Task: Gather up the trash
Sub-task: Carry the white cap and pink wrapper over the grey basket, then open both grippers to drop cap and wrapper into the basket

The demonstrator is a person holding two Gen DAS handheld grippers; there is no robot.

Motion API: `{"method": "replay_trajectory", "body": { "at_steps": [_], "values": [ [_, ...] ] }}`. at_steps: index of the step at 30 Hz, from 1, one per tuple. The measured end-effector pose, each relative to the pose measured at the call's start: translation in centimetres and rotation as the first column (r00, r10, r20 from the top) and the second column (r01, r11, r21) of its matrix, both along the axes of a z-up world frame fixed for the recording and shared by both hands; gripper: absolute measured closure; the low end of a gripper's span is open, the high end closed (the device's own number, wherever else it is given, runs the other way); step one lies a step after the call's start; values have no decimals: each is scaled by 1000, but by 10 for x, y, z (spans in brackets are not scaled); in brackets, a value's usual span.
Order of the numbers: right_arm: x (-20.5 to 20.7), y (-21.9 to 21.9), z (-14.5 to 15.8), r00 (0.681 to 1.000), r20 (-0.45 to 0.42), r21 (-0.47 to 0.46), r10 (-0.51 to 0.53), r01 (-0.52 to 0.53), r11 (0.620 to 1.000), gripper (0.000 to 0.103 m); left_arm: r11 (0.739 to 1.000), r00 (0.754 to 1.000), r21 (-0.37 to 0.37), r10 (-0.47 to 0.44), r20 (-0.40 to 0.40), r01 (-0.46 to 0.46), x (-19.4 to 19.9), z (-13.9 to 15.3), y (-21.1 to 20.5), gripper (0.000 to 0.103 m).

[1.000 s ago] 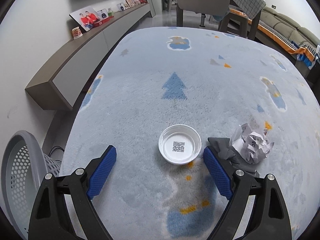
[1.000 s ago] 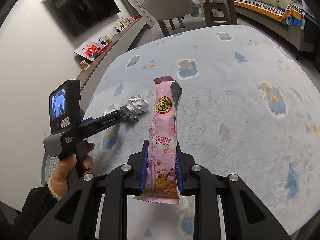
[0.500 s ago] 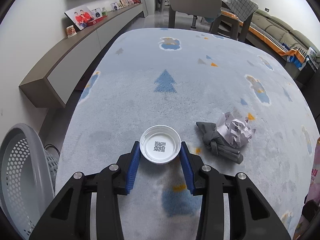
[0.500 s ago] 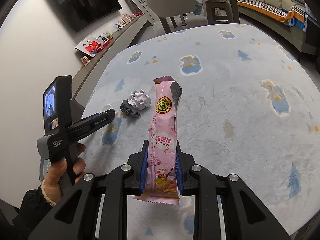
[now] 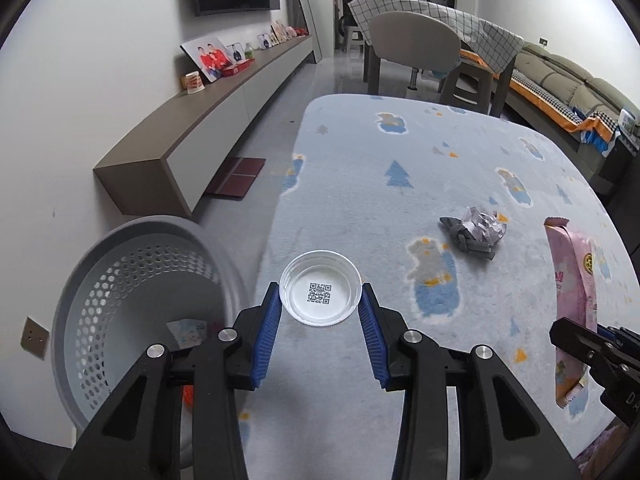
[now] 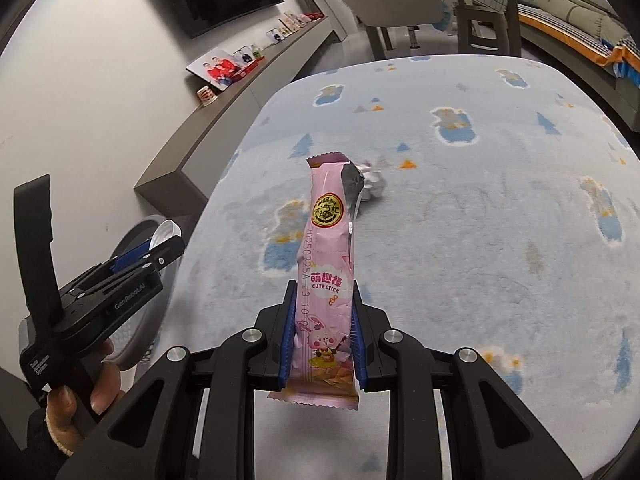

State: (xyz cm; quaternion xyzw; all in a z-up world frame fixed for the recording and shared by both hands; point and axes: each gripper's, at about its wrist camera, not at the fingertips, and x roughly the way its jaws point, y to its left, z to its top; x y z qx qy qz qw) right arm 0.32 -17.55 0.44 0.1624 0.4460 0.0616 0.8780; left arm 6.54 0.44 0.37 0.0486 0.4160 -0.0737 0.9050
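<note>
Gripping a white lid (image 5: pixel 321 294), the left tool (image 5: pixel 320 320) hung by the gray basket (image 5: pixel 132 300) at nine o'clock; the right tool (image 6: pixel 323 344) clamped a pink snack wrapper (image 6: pixel 326 280).

White lid (image 5: pixel 321 294); pink wrapper (image 6: pixel 328 280); grey basket (image 5: pixel 132 312); pale-blue patterned rug (image 5: pixel 460 168).

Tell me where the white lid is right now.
The white lid sits clamped between the jaws of the left gripper, low and centre in the left wrist view, held up beside the grey basket at the rug's edge.
</note>
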Motion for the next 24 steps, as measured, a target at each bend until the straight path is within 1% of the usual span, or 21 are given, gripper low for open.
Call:
{"method": "replay_trajectory", "body": {
  "at_steps": [5, 7, 11, 14, 17, 21, 24],
  "values": [
    [11, 47, 8, 995, 9, 29, 102, -103, 994, 80, 998, 998, 27, 55, 29, -56, -18, 15, 48, 64],
    [15, 70, 10, 989, 6, 37, 150, -150, 988, 80, 996, 996, 33, 79, 40, -81, -24, 20, 68, 64],
    [24, 115, 18, 969, 19, 24, 245, -245, 969, 80, 988, 989, 51, 142, 48, -145, -32, 21, 108, 64],
    [34, 144, 22, 953, 25, 10, 303, -303, 953, 80, 980, 982, 68, 185, 45, -188, -33, 14, 131, 64],
    [46, 171, 19, 933, 0, -5, 360, -360, 933, 80, 972, 975, 84, 219, 33, -221, -29, 3, 150, 64],
    [62, 202, 10, 904, -30, -29, 427, -428, 904, 80, 964, 966, 65, 260, -1, -259, -22, -13, 170, 64],
    [75, 217, -1, 884, -55, -21, 464, -466, 884, 80, 960, 961, 57, 275, -24, -273, -18, -22, 179, 64]
  ]
}}
